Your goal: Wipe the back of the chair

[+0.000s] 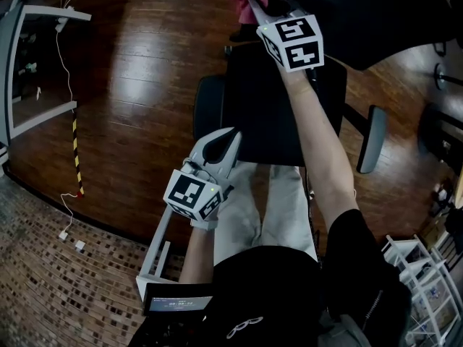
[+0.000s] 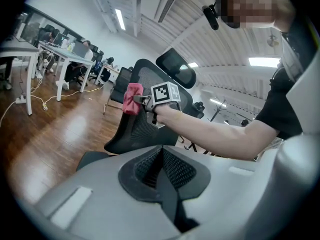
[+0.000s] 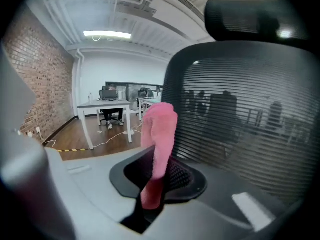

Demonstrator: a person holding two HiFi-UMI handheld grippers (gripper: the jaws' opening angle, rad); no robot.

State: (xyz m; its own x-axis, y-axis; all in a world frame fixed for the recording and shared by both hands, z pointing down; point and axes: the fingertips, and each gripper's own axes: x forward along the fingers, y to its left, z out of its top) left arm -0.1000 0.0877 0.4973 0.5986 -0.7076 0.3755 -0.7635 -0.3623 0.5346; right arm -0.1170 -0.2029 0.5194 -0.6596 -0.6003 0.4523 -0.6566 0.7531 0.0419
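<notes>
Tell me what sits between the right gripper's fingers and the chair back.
Only the pink cloth, pinched in the right gripper, stands before the mesh chair back. The right gripper view shows it.

Your right gripper reaches far, pinching the cloth just left of the chair back. Your left gripper sits near, at the chair's near-left edge. A desk stands far behind the cloth.

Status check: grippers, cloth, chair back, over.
Right gripper shut on pink cloth, up beside chair back. Left gripper shut, empty, held back. Nothing in the way.
</notes>
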